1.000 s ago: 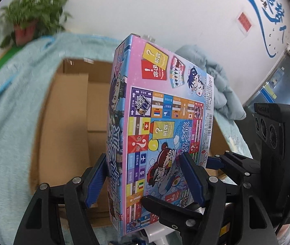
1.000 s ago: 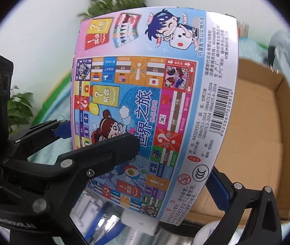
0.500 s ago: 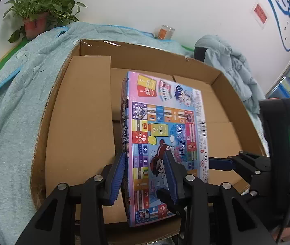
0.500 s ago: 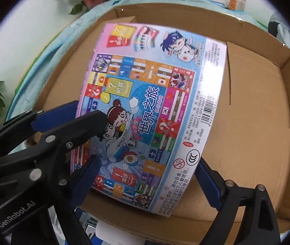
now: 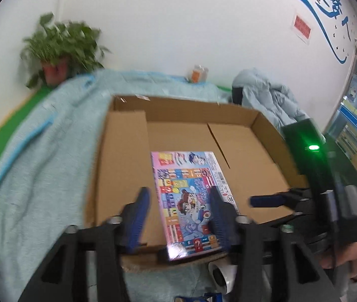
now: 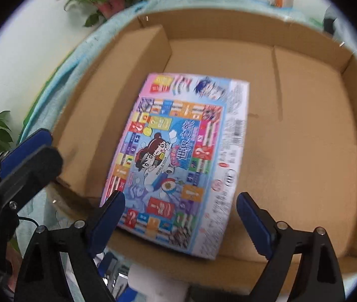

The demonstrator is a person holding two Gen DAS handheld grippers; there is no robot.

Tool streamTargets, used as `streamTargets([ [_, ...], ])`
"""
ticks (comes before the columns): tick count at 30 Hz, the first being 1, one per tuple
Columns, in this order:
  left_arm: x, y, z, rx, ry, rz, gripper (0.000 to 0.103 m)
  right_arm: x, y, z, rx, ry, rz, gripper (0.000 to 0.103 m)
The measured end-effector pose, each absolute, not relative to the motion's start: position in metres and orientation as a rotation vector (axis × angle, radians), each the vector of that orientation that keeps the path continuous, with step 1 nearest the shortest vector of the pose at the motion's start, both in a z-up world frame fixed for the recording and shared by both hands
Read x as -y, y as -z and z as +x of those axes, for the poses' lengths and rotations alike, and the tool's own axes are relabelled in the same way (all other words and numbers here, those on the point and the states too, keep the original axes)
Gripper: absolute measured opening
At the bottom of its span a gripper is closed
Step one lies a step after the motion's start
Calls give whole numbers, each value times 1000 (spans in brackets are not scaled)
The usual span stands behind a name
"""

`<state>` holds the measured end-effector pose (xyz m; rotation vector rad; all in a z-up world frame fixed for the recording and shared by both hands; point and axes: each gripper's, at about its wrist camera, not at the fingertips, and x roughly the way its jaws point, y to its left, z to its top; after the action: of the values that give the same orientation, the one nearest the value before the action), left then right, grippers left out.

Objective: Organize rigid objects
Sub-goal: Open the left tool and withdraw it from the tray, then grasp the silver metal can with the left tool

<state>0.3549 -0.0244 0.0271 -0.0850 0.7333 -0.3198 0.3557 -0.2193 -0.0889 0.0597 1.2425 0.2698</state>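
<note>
A colourful board game box (image 5: 191,196) (image 6: 178,161) lies flat on the floor of a large open cardboard box (image 5: 249,138) (image 6: 304,130), near its front wall. My left gripper (image 5: 178,214) is open above the game box's near end, not touching it. My right gripper (image 6: 181,216) is open, its fingers either side of the game box's near end, apart from it. The right gripper also shows in the left wrist view (image 5: 266,198), and the left gripper's blue fingers (image 6: 27,148) show in the right wrist view.
The cardboard box sits on a light blue blanket (image 5: 40,163). A folded flap (image 6: 118,95) lines its left side. A potted plant (image 5: 57,50), a small jar (image 5: 198,73) and a bundled jacket (image 5: 269,100) stand behind. A white object (image 5: 223,274) lies below the box's front.
Both grippers have let go of the game box and pulled back and up. The game box now lies flat in the cardboard box; a second ago it was held upright.
</note>
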Motion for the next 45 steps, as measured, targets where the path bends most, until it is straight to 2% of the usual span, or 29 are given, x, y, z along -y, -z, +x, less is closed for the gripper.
streamTargets([
  [1, 23, -31, 347, -710, 301, -90, 77, 222, 79, 346, -1208, -257, 35, 91],
  [2, 21, -36, 336, -670, 281, -103, 93, 224, 70, 335, -1176, -245, 18, 91],
  [3, 20, -42, 321, -613, 264, -120, 103, 228, 62, 322, -1144, -236, 9, 91],
  [11, 43, -59, 239, -501, 189, -58, 102, 247, 20, 221, -908, -244, -5, 91],
  [12, 48, -59, 231, -503, 188, -61, 98, 250, 20, 213, -897, -260, 26, 90],
  [13, 52, -60, 224, -505, 189, -63, 88, 254, 18, 205, -879, -279, 51, 85],
  [14, 55, -60, 220, -516, 199, -63, 50, 254, 15, 202, -854, -290, 50, 68],
  [15, 59, -60, 216, -546, 216, -56, 8, 254, 12, 196, -827, -275, 15, 56],
  [16, 62, -56, 214, -568, 213, -55, 0, 254, 8, 195, -811, -257, -7, 39],
  [19, 68, -54, 203, -610, 192, -71, 2, 261, 5, 183, -805, -261, 16, 39],
  [20, 71, -52, 203, -619, 190, -71, 8, 262, 5, 181, -814, -266, 12, 50],
  [21, 73, -52, 200, -632, 177, -69, 38, 262, 6, 179, -812, -265, 5, 61],
  [22, 75, -51, 198, -641, 164, -73, 63, 263, 5, 176, -799, -264, 1, 86],
  [23, 76, -52, 196, -637, 158, -87, 103, 264, 6, 172, -788, -265, 2, 90],
  [25, 73, -52, 190, -612, 166, -142, 101, 266, 8, 166, -795, -266, 9, 90],
  [29, 74, -45, 193, -683, 173, -135, 101, 271, 15, 165, -828, -259, 37, 90],
  [45, 74, -28, 210, -783, 183, -86, 101, 258, 26, 167, -829, -216, -24, 90],
])
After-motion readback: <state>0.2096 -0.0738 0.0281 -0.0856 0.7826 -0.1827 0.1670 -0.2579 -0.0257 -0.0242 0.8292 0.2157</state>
